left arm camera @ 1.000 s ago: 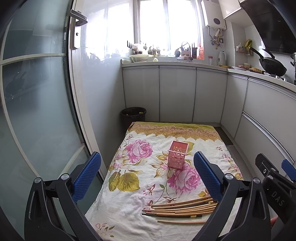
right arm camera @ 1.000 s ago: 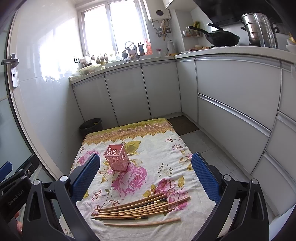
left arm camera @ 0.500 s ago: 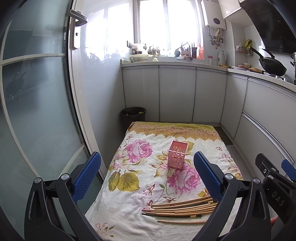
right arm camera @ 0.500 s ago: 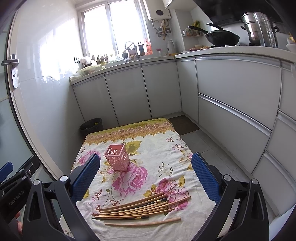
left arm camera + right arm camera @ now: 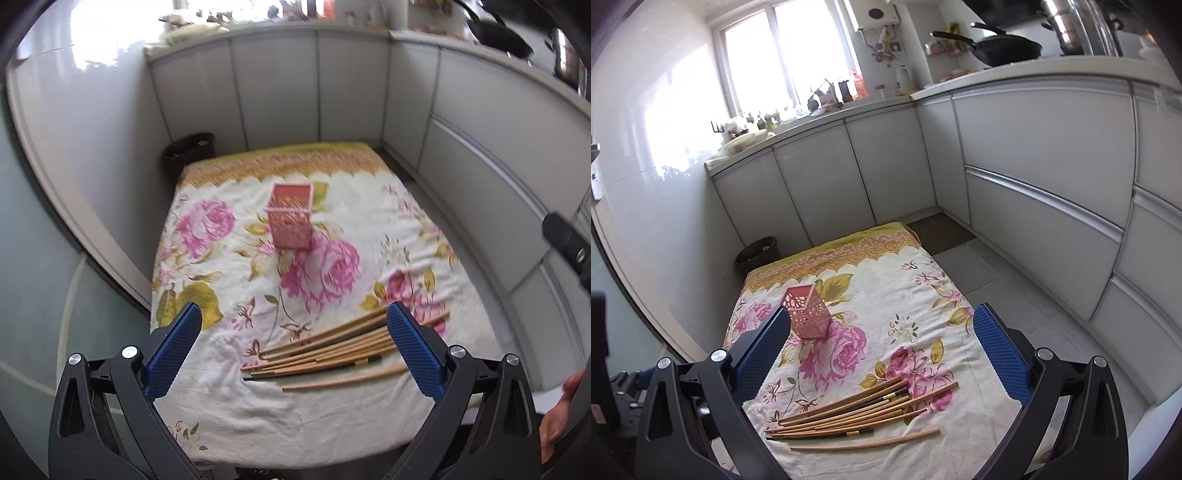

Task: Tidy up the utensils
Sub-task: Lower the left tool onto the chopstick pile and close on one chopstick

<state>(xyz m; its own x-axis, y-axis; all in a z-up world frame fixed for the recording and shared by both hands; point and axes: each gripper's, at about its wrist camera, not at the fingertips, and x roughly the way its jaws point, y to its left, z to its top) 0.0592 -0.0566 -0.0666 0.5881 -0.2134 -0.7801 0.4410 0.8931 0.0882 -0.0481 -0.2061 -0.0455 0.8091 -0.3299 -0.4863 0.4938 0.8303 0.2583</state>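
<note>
None of the chopsticks are in your pink holder yet; they lie bundled on the floral cloth, well apart from it. Both your left gripper and right gripper have fingers apart, holding nothing.

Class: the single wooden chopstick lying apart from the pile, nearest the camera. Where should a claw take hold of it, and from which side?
Grip the lone light wooden chopstick near its middle, coming from above with the fingers straddling its width. It lies flat on the floral cloth, clear of the chopstick pile, so nothing crowds it.
</note>
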